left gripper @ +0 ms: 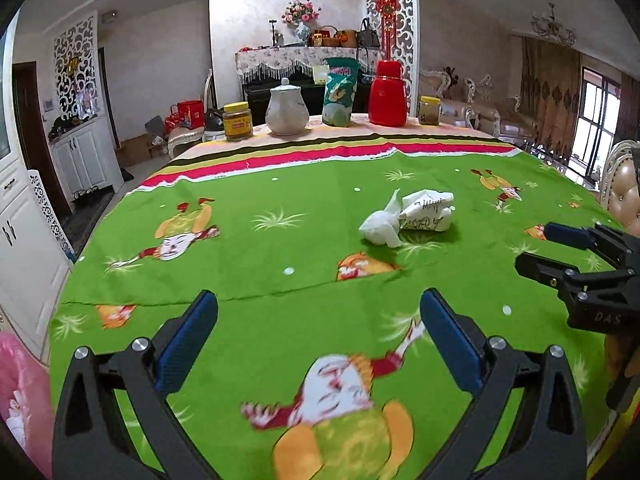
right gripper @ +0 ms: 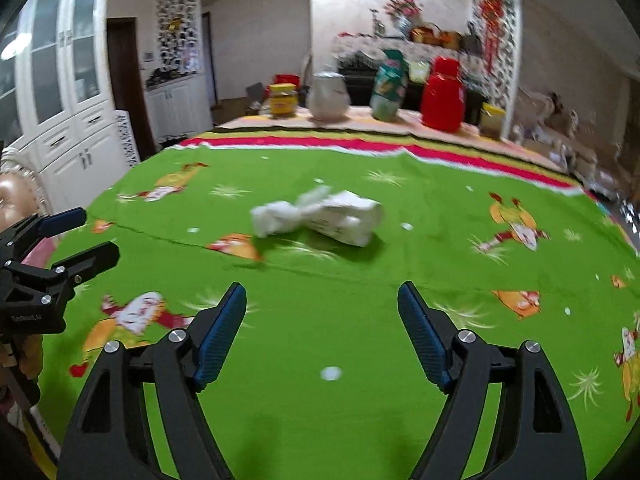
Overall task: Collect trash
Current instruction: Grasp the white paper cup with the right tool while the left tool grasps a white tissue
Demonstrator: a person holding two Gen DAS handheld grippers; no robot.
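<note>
Two pieces of trash lie together on the green tablecloth: a crumpled white tissue and a crushed white printed paper cup touching its right side. The right wrist view shows the same tissue and cup, blurred. My left gripper hovers over the near part of the table, open and empty, well short of the trash. My right gripper is open too, with nothing between its blue pads, and the trash lies ahead of it. Each gripper shows at the edge of the other's view: right gripper, left gripper.
Along the far table edge stand a yellow-lidded jar, a white ceramic pot, a green snack bag, a red thermos and another jar. A padded chair is at the right, white cabinets at the left.
</note>
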